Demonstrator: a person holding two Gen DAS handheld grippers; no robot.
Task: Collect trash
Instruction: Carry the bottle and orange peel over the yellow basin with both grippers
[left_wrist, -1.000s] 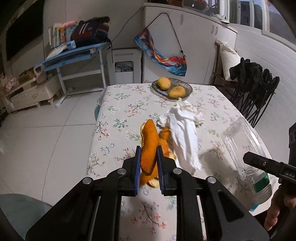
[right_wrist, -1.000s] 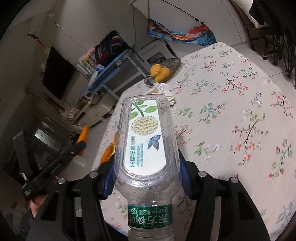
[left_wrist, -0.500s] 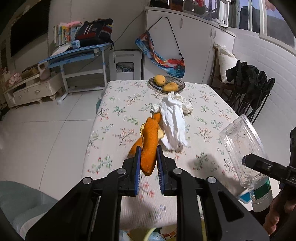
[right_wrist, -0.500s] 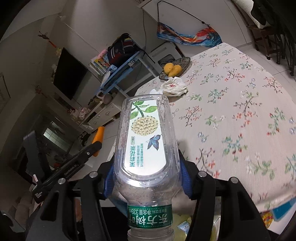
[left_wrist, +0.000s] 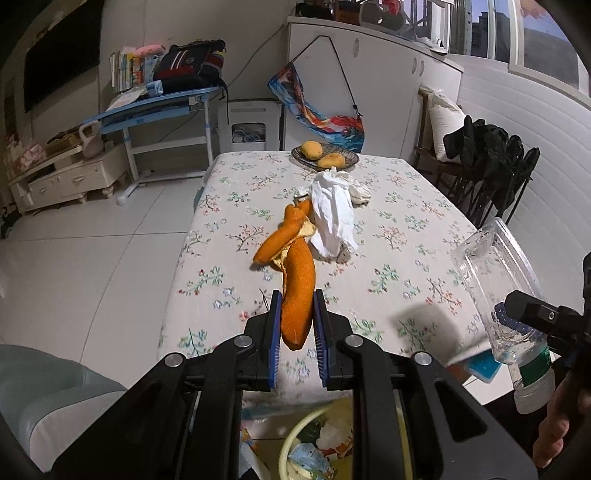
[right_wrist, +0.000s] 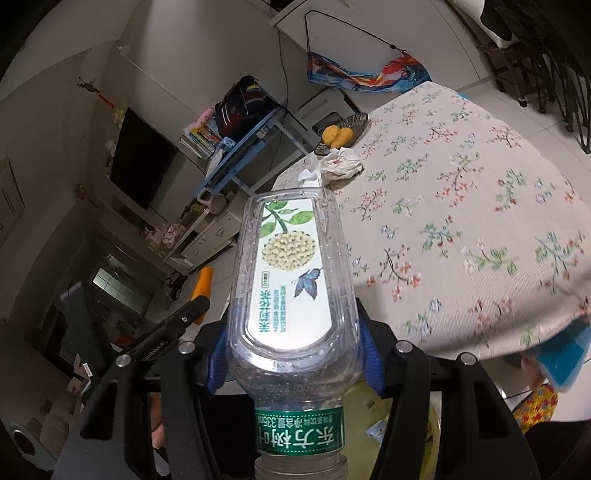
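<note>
My left gripper (left_wrist: 297, 336) is shut on an orange peel (left_wrist: 295, 288) and holds it in the air past the near edge of the floral table (left_wrist: 406, 221). A yellow-rimmed trash bin (left_wrist: 295, 439) with wrappers inside shows below the left gripper. My right gripper (right_wrist: 291, 354) is shut on an empty clear plastic bottle (right_wrist: 291, 280), neck toward the camera; the bottle also shows in the left wrist view (left_wrist: 502, 291). Crumpled white tissue (left_wrist: 332, 218) lies mid-table and also shows in the right wrist view (right_wrist: 341, 164). The left gripper's tip with peel (right_wrist: 203, 284) appears at the left.
A wicker plate with two mangoes (left_wrist: 325, 157) stands at the table's far end. Black folding chairs (left_wrist: 491, 173) stand along the right side. A blue desk (left_wrist: 159, 110) and a white cabinet (left_wrist: 59, 177) stand across the tiled floor. A blue object (right_wrist: 565, 354) sits under the table's near edge.
Both grippers have pulled back from the table toward its near edge, carrying the peel and the bottle. The trash bin has come into view below them.
</note>
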